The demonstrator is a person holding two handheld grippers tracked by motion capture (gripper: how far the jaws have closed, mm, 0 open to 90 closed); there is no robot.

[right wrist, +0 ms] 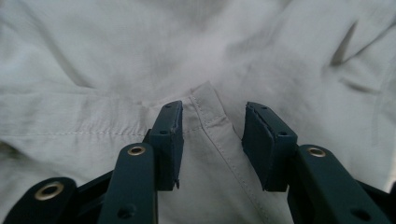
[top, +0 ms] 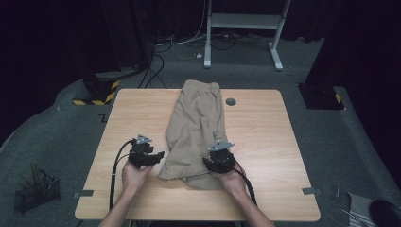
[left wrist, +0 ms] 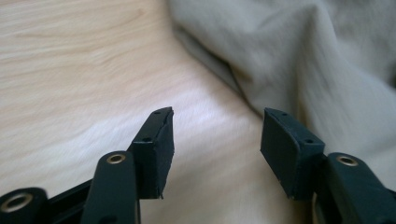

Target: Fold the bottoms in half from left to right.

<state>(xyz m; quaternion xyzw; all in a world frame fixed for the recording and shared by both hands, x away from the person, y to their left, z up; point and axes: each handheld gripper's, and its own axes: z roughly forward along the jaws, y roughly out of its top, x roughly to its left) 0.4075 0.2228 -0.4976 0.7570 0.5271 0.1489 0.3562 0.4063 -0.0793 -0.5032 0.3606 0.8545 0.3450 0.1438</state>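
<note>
High view, cloth: the tan cloth (top: 196, 132) lies in the middle of the frame on the wooden surface (top: 265, 142), running from the far edge down toward the person.
High view, left tool: the left tool (top: 158, 156) sits at lower left of the middle, just beside the cloth's left edge, held by a hand (top: 135, 176).
High view, right tool: the right tool (top: 213, 163) sits at lower right of the middle, over the near end of the cloth.
Left gripper view, tool: the left tool (left wrist: 217, 140) has its jaws apart with nothing between them but bare wood.
Left gripper view, cloth: the cloth (left wrist: 303, 60) fills the upper right; it may just brush the right jaw, but the blur makes that hard to tell.
Right gripper view, tool: the right tool (right wrist: 212, 140) is let go, jaws apart.
Right gripper view, cloth: the cloth (right wrist: 116, 60) lies all across the frame, and a stitched corner (right wrist: 208, 109) sits in the gap between the jaws without being pinched.
</note>
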